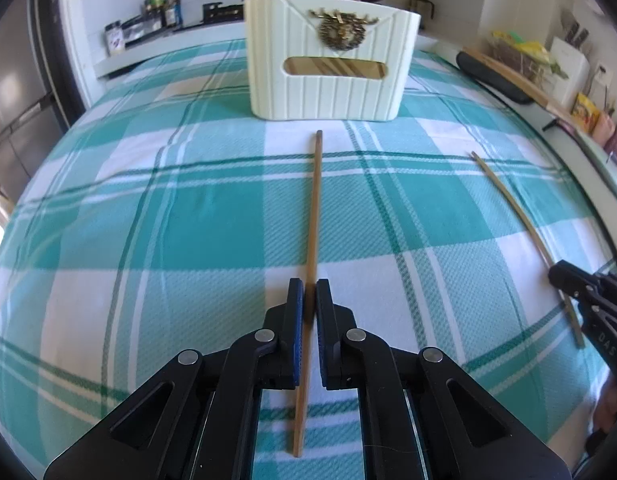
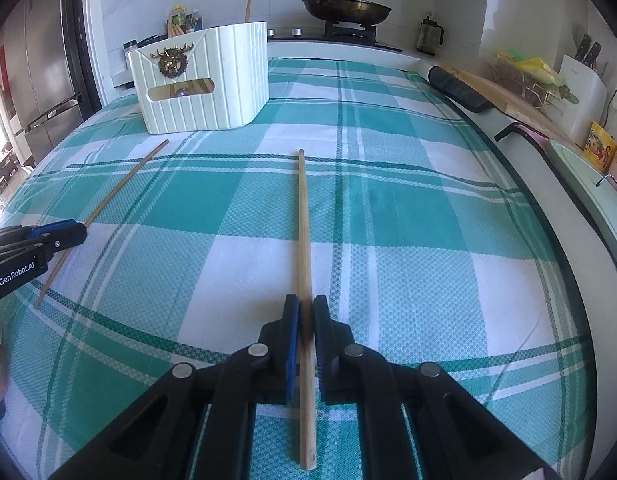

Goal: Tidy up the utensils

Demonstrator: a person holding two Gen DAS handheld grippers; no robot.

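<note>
Two wooden chopsticks lie on the teal checked tablecloth (image 1: pixel 188 220). My left gripper (image 1: pixel 309 292) is shut on one chopstick (image 1: pixel 315 200), which points at the cream utensil holder (image 1: pixel 332 80). My right gripper (image 2: pixel 306 312) is shut on the other chopstick (image 2: pixel 303 220). The holder (image 2: pixel 204 84) stands at the far left in the right wrist view and holds several chopsticks. Each gripper and its chopstick shows in the other's view: the right gripper (image 1: pixel 568 280) with its chopstick (image 1: pixel 516 216), the left gripper (image 2: pixel 74 232) with its chopstick (image 2: pixel 124 182).
A stove with a lidded pan (image 2: pixel 346 10) stands behind the table. A dark tray and cutting board (image 2: pixel 464 88) lie at the right edge, with a knife block (image 2: pixel 580 80) and a sink rim (image 2: pixel 588 184) beyond. A fridge (image 2: pixel 40 80) is at the left.
</note>
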